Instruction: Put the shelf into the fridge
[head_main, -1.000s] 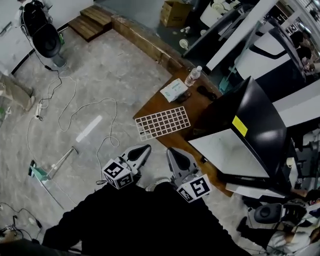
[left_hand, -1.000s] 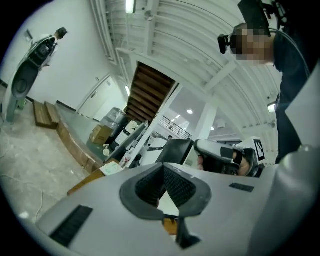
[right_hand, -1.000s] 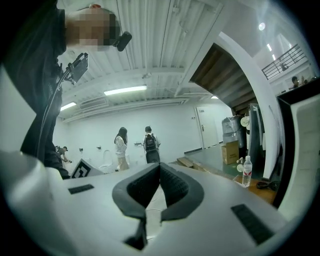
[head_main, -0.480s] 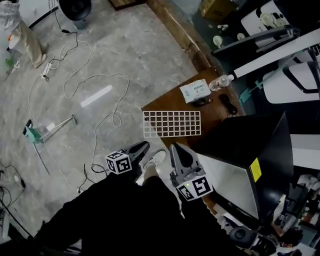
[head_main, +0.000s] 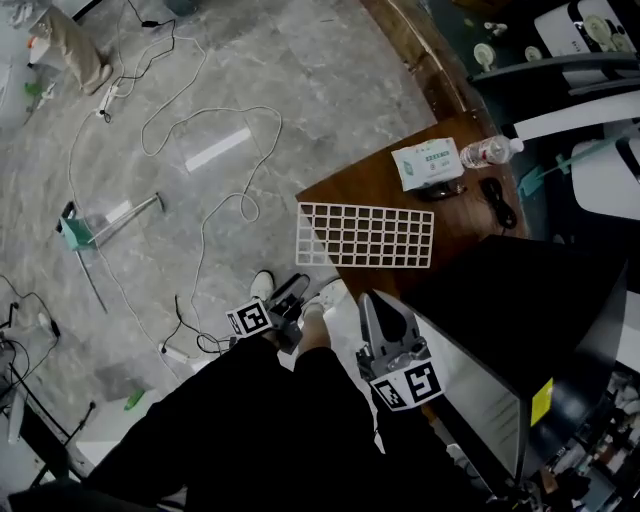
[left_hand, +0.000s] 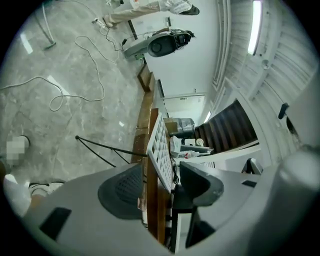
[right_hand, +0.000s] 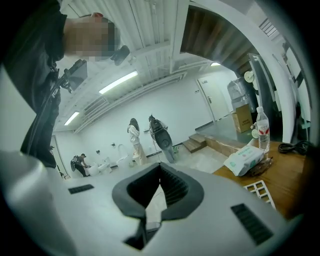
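Note:
The white wire-grid shelf (head_main: 365, 235) lies flat on the brown table (head_main: 345, 185), next to the black fridge (head_main: 530, 300). My left gripper (head_main: 296, 292) hangs low by the table's near edge, just short of the shelf's corner. Its jaws have just been opening and stand apart with nothing gripped. In the left gripper view the shelf (left_hand: 159, 147) and the table edge (left_hand: 151, 170) show edge-on ahead of the left gripper (left_hand: 162, 184). My right gripper (head_main: 372, 312) is shut and empty in front of the fridge. In its own view the right gripper (right_hand: 160, 189) points past the shelf's corner (right_hand: 260, 192).
A tissue pack (head_main: 428, 163), a water bottle (head_main: 487, 152) and a black cable (head_main: 497, 200) lie at the table's far end. White cables (head_main: 215, 215) and a green-footed stand (head_main: 80, 232) lie on the floor. The person's shoes (head_main: 262, 287) are under the left gripper.
Both grippers have dropped lower beside the table. The left gripper has rolled over and its jaws have opened. The shelf has stayed where it lay on the table.

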